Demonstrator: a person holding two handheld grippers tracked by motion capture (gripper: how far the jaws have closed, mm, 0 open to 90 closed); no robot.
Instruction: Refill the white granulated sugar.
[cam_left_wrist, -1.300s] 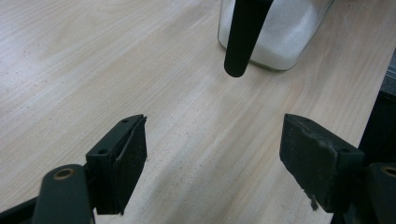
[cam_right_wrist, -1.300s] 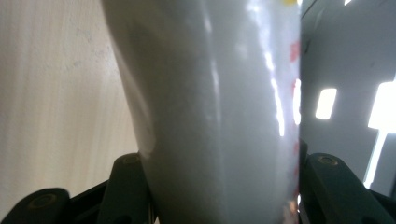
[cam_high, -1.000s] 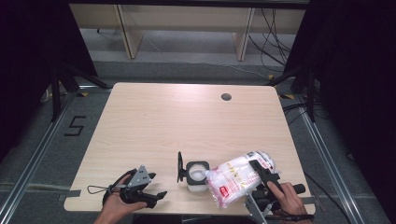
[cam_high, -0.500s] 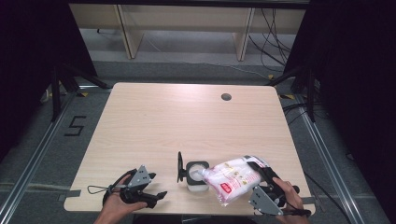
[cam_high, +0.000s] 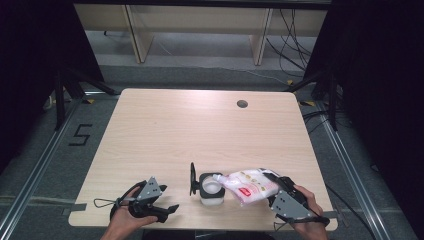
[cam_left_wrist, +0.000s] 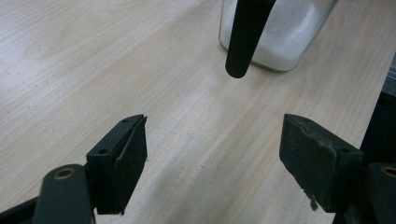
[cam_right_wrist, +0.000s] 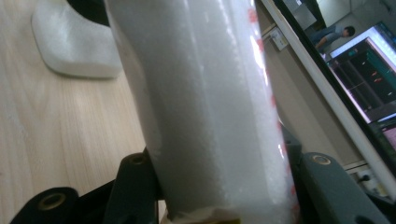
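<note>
On the pale wooden tabletop (cam_high: 200, 130), near edge, our right hand-held gripper (cam_high: 278, 189) clamps the clear plastic bag of white granules (cam_high: 250, 185), mouth over the square glass jar (cam_high: 210, 188). We should tilt slowly; the left hand-held gripper (cam_high: 162, 207) rests open.

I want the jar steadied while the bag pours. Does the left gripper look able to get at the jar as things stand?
Probably yes. The left gripper is open and holds nothing, and bare table lies between it and the jar. Only the jar's hanging black lid stands partly in front.
</note>
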